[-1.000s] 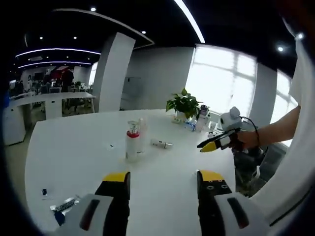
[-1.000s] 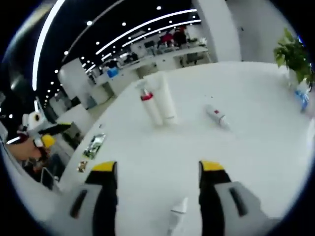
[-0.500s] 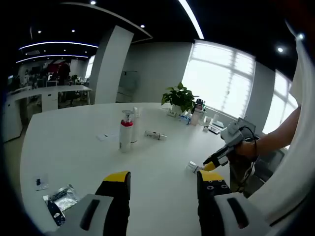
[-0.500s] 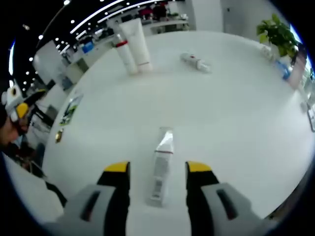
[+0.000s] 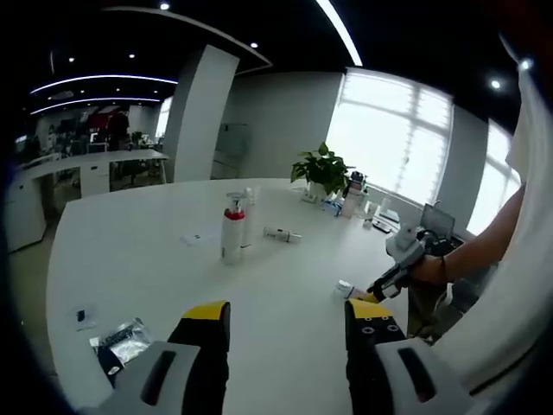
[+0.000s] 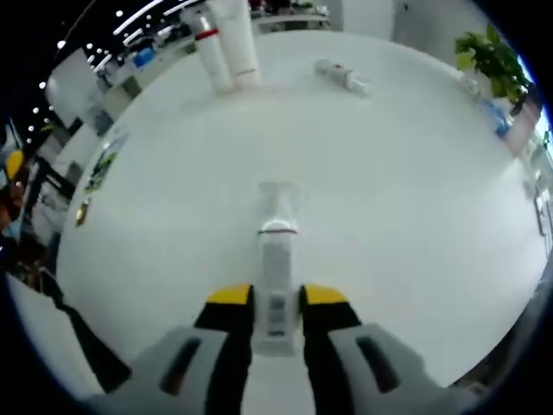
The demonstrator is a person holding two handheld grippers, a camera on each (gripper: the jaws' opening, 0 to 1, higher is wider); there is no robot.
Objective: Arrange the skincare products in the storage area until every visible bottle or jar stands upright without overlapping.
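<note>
A white tube with a clear cap [image 6: 276, 259] lies flat on the white table [image 6: 406, 199], cap pointing away. My right gripper [image 6: 276, 298] is shut on its lower end, one jaw pressed to each side. In the left gripper view the tube [image 5: 345, 290] lies at the right gripper [image 5: 378, 290], held by a person's hand. A pump bottle with a red collar [image 5: 232, 238] and a white tube [image 5: 249, 226] stand upright together. A small bottle [image 5: 282, 234] lies on its side beyond them. My left gripper [image 5: 287, 316] hovers open over the table with nothing between its jaws.
A potted plant [image 5: 324, 173] and several small items stand at the table's far edge by the window. Foil packets [image 5: 121, 341] and a small tag [image 5: 80, 317] lie at the near left. In the right gripper view the pump bottle [image 6: 210, 52] stands far off.
My right gripper has moved forward over the lying tube and its jaws have narrowed onto the tube's sides. The left gripper view has shifted only a little.
</note>
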